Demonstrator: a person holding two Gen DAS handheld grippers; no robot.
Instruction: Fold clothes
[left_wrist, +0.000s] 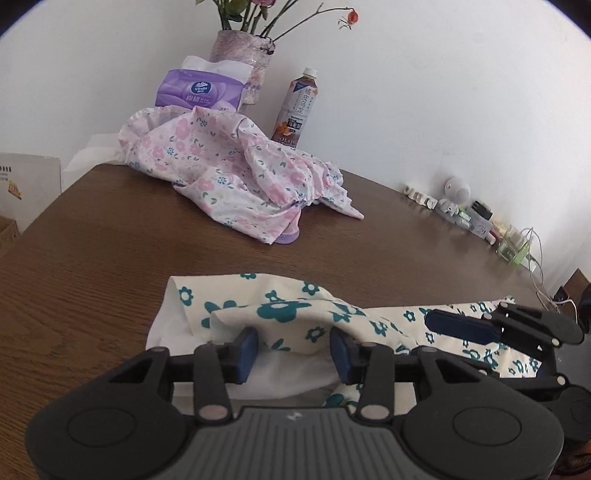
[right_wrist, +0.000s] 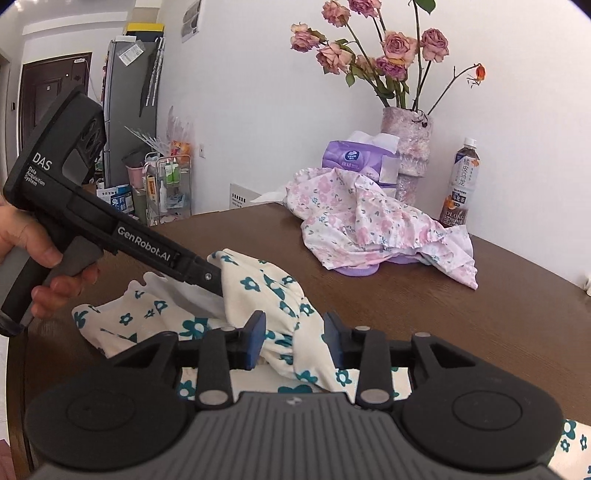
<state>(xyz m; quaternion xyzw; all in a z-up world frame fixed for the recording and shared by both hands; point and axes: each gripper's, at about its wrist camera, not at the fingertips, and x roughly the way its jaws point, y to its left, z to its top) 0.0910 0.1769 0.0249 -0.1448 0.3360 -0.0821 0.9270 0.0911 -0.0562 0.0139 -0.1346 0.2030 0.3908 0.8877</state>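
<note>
Left gripper (left_wrist: 293, 349): jaws stand apart, blue pads on either side of a raised fold of the cream cotton garment with teal flower print (left_wrist: 280, 310). Pads not pressed on the cloth; fabric lies loosely between them. In the right wrist view the left gripper (right_wrist: 216, 282) reaches in from the left, held by a person's hand (right_wrist: 26, 247), its tip at the garment's upper edge; from here I cannot tell how far its jaws are parted.

Cream garment (right_wrist: 258, 291) lies bunched on the near part of the dark brown wood-grain table (left_wrist: 110, 240), white lining showing at its left end.

Right gripper (right_wrist: 295, 339): jaws apart, a gathered fold of the cream garment hanging between the blue pads, not clamped. In the left wrist view the right gripper (left_wrist: 480, 325) lies over the garment's right end.

Further back on the table, well apart from the cream garment: a crumpled white garment with pink flower print (left_wrist: 236, 173), unfolded. Behind it against the white wall, a purple pack of tissues (left_wrist: 201, 90), a pale mottled vase with dried pink roses (right_wrist: 406, 147), and to its right a plastic bottle of brown tea (left_wrist: 295, 107). Small toiletry items (left_wrist: 476, 216) line the far right table edge.
</note>
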